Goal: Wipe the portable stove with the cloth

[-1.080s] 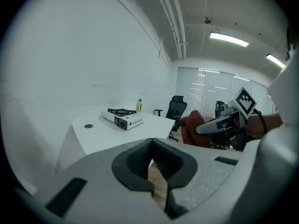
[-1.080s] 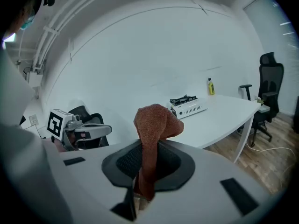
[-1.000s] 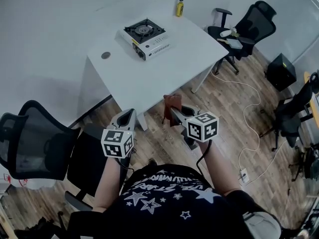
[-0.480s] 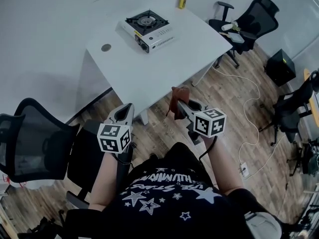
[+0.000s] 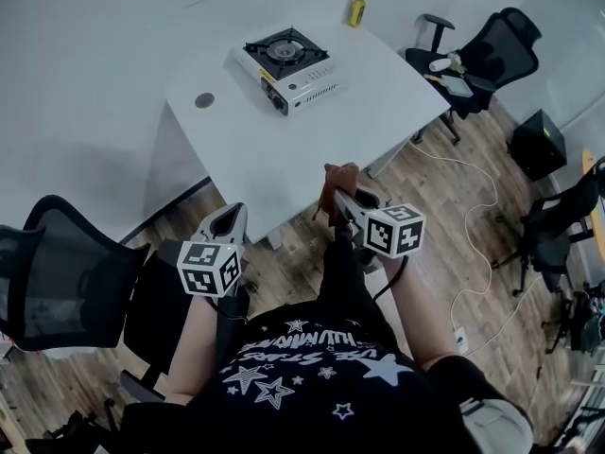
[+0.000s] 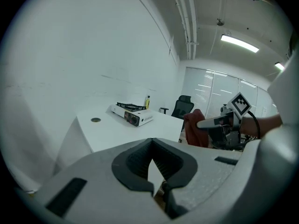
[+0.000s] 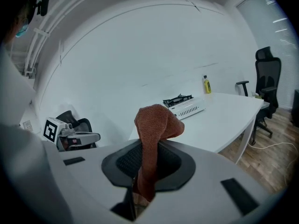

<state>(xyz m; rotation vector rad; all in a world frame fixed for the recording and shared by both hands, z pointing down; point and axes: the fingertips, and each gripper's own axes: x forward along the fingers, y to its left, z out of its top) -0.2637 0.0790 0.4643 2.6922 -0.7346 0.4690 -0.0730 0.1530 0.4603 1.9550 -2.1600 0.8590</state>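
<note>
The portable stove [image 5: 288, 64], silver with a black burner, sits at the far side of the white table [image 5: 284, 149]; it also shows in the left gripper view [image 6: 133, 113] and the right gripper view [image 7: 183, 105]. A rust-red cloth [image 5: 335, 183] hangs bunched from my right gripper [image 5: 342, 197], which is shut on it just off the table's near edge. In the right gripper view the cloth [image 7: 152, 134] stands up between the jaws of my right gripper [image 7: 142, 171]. My left gripper [image 5: 230, 218] is shut and empty, held short of the table's near edge, left of the right one.
A yellow bottle [image 5: 356, 8] stands at the table's far corner and a round grommet [image 5: 204, 100] lies left of the stove. Black office chairs stand at the near left [image 5: 66, 272] and far right [image 5: 492, 55]. A white cable [image 5: 473, 225] runs over the wooden floor.
Both grippers have moved a little forward toward the table's near edge, the right one still holding the cloth. The stove has not moved on the table.
</note>
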